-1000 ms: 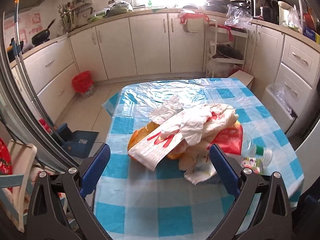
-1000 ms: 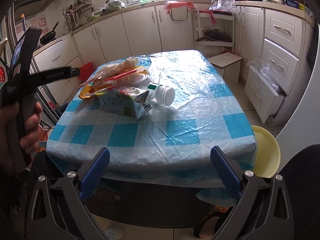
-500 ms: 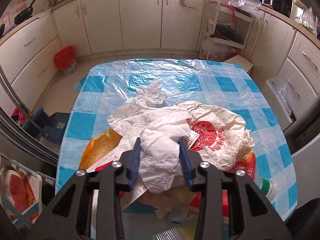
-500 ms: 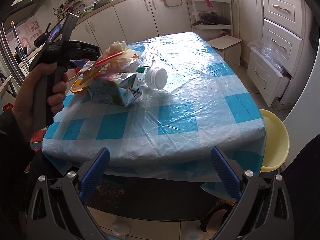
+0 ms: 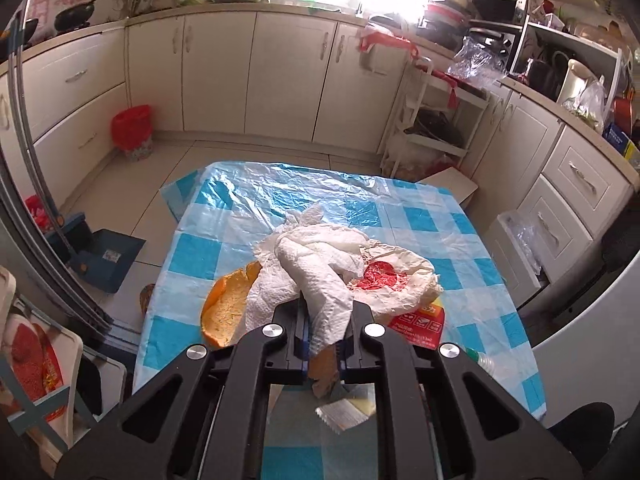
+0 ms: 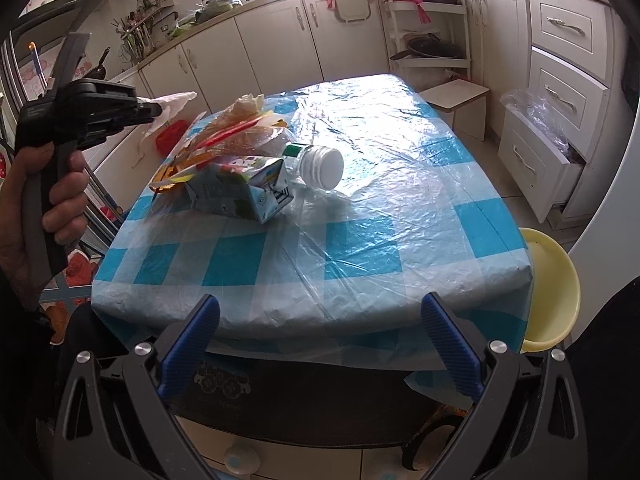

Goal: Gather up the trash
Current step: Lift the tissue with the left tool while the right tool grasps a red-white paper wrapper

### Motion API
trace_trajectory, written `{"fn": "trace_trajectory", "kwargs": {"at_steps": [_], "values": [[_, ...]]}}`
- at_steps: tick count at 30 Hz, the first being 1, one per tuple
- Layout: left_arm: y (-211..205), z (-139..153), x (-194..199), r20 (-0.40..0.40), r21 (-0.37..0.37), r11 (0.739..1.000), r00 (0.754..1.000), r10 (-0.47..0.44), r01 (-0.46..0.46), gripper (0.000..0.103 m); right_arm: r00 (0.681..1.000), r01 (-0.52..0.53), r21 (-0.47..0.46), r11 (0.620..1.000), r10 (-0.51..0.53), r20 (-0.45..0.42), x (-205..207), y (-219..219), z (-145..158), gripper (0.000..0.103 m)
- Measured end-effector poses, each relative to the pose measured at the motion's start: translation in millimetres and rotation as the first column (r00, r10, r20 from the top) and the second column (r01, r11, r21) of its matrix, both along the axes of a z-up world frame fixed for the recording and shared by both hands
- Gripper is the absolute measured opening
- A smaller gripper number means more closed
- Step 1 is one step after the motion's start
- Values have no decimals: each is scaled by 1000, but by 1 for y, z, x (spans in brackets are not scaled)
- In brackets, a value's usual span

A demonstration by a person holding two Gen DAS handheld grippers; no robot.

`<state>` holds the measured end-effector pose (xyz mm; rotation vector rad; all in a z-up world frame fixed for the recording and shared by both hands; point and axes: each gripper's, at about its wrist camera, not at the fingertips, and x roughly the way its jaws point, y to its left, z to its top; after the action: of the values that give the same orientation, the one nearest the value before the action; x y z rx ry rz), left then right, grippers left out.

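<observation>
Above the trash pile on the bench (image 5: 208,256), the left claw (image 5: 324,334) has just been closing and now clamps the white paper towel (image 5: 320,280), lifting it; the right claw (image 6: 320,344) stays released.

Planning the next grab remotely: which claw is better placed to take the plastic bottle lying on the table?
Right. The right claw is open and empty at the table's near edge, facing the plastic bottle. The left claw has just closed on a white paper towel.
</observation>
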<state>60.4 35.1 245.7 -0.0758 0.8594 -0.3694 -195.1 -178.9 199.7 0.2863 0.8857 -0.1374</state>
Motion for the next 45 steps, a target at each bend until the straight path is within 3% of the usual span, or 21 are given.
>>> {"fn": "trace_trajectory", "kwargs": {"at_steps": [7, 10, 16, 21, 23, 30, 33, 36, 37, 38, 45], "values": [[34, 25, -30, 25, -48, 999, 1000, 4, -3, 9, 998, -61, -3, 998, 61, 24, 6, 15, 10, 97], [43, 33, -38, 40, -66, 998, 999, 13, -11, 9, 992, -121, 36, 992, 119, 41, 15, 25, 14, 97], [67, 50, -51, 67, -108, 993, 997, 49, -42, 9, 965, -263, 288, 921, 253, 74, 57, 50, 3, 97], [85, 57, -60, 84, -128, 990, 994, 74, -63, 9, 958, -285, 468, 836, 264, 113, 105, 77, -2, 92], [92, 55, -63, 83, -137, 988, 993, 79, -67, 9, 954, -295, 478, 827, 280, 104, 126, 91, -5, 78], [104, 45, -68, 71, -158, 985, 994, 85, -73, 9, 966, -253, 485, 837, 250, 71, 179, 119, -23, 70], [108, 41, -69, 62, -169, 983, 995, 84, -72, 9, 972, -225, 526, 820, 229, 59, 197, 125, -33, 58], [108, 38, -69, 55, -177, 981, 995, 86, -75, 9, 976, -199, 577, 792, 210, 48, 208, 125, -43, 32], [109, 37, -70, 55, -179, 981, 995, 87, -76, 9, 977, -195, 587, 785, 206, 50, 209, 125, -44, 10], [111, 37, -69, 56, -179, 981, 995, 88, -77, 9, 978, -196, 587, 786, 198, 61, 208, 123, -41, 2], [119, 41, -77, 70, -178, 980, 992, 104, -90, 9, 950, -311, 563, 765, 251, 184, 177, 119, -4, 1]]}}
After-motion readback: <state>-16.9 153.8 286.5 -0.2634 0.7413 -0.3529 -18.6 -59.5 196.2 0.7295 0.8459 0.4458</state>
